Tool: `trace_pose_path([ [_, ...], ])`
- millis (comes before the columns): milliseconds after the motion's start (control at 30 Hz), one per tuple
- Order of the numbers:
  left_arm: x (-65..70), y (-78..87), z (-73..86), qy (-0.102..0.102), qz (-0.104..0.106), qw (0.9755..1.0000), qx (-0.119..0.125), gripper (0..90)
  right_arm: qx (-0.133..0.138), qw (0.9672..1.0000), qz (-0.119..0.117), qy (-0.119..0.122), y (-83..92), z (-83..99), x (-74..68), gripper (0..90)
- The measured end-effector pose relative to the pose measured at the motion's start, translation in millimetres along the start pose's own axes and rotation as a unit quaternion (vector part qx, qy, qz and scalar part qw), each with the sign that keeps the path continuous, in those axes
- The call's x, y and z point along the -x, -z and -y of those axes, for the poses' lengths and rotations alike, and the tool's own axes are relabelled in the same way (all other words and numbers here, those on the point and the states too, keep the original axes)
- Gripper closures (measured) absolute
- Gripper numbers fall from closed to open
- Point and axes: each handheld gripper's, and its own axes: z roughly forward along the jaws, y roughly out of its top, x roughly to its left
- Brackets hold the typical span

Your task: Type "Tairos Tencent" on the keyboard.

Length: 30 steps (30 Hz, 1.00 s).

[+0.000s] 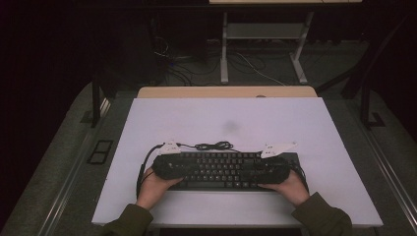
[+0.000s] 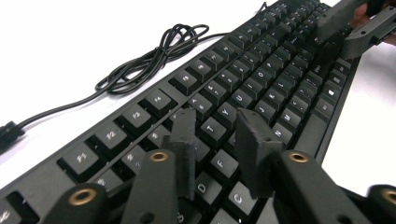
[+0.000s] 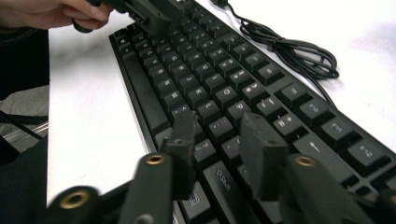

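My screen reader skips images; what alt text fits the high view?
A person's two hands hold black grippers, left gripper and right gripper, over the ends of a black keyboard on a white table. The keyboard's coiled cable lies behind it.

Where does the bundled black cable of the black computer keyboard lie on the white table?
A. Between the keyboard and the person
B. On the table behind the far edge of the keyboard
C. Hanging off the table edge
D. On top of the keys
B: in the high view the bundled black cable lies on the white table just beyond the far edge of the black computer keyboard, not on its keys.
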Motion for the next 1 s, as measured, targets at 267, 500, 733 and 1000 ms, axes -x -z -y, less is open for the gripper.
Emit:
trace_pose_path([
  [267,2.1,5.6,3.5,-0.003,0.014,0.9999,0.010,50.4,0.011,0.9999,-0.003,-0.002,-3.7,-6.8,0.0,47.6],
  [500,2.6,10.9,5.6,-0.013,0.015,0.9996,0.019,39.3,0.024,0.9997,0.001,-0.004,-9.3,-15.4,2.9,42.0],
  [733,2.5,13.2,7.0,-0.020,0.007,0.9995,0.022,31.9,0.027,0.9996,0.002,-0.002,-16.3,-22.1,4.0,39.9],
  [1000,1.7,18.5,8.5,-0.023,-0.002,0.9994,0.027,30.5,0.033,0.9994,0.001,-0.004,-21.3,-27.6,7.8,39.1],
])
